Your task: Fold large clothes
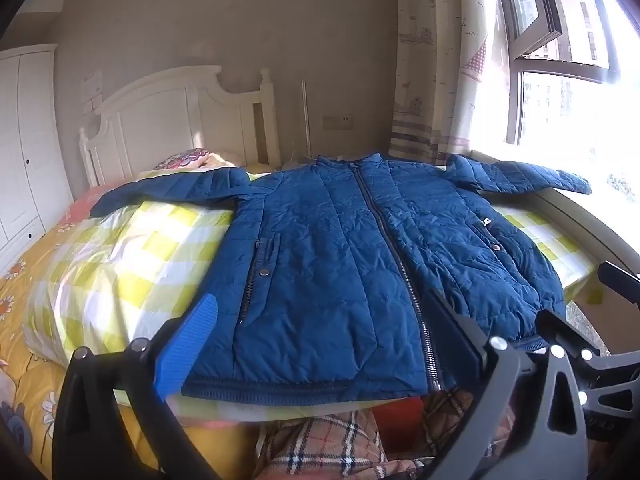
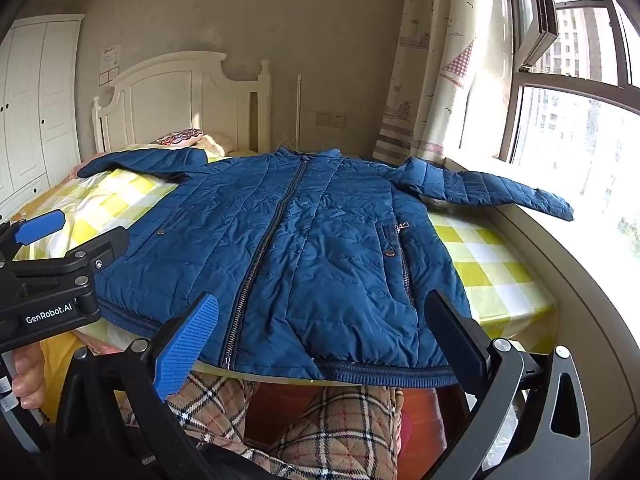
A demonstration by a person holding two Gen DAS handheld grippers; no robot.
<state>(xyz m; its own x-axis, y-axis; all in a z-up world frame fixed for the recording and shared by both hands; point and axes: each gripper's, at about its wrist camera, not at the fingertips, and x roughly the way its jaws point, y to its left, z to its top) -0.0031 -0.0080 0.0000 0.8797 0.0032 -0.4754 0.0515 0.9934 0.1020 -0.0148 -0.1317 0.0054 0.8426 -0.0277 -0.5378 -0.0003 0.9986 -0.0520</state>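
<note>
We have the blue jacket [image 1: 340, 260] lying flat and zipped, front up, on the checked blanket [image 1: 120, 248] across the bed, filling the middle of both views, sleeves spread to upper left and upper right. Our left claw [image 1: 320, 344] and right claw [image 2: 324, 340] both hang spread wide at the bottom of the frame, just short of the hem [image 2: 380, 372], pinching nothing. To begin well, we judge each claw should take a sleeve [image 2: 500, 194] near the shoulder and bring it across the chest, keeping the fabric smooth.
</note>
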